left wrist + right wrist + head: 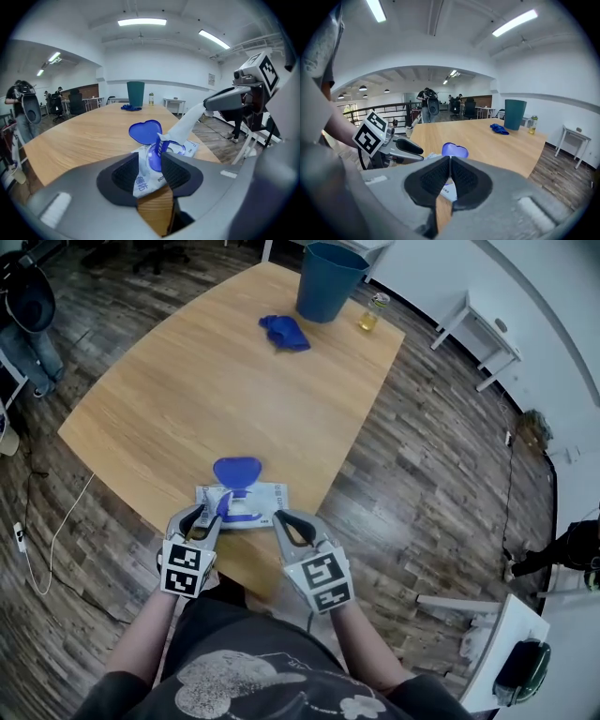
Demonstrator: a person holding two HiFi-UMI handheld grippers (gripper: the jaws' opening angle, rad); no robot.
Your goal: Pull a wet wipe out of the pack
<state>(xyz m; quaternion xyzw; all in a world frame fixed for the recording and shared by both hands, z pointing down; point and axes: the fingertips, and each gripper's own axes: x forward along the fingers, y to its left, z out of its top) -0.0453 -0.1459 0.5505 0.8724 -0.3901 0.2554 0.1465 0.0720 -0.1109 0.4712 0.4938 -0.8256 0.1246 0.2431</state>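
Note:
A white wet wipe pack (260, 495) lies at the near edge of the wooden table (225, 390), its blue heart-shaped lid (236, 471) flipped open. My left gripper (208, 514) stands open around the pack's (140, 179) near end, the pads not pressing on it. My right gripper (279, 517) is shut on a white wipe (185, 124). The wipe runs taut from the pack's round blue opening (155, 157) up to the right gripper's tip (205, 105). The right gripper view shows its own jaws (450, 160) closed above the pack (449, 191), with the lid (454, 150) beyond.
At the table's far end stand a teal bin (330, 279) and a small bottle (373, 311), with a crumpled blue cloth (284, 332) beside them. White side tables (478, 334) stand to the right. A person (21, 101) stands far off on the left.

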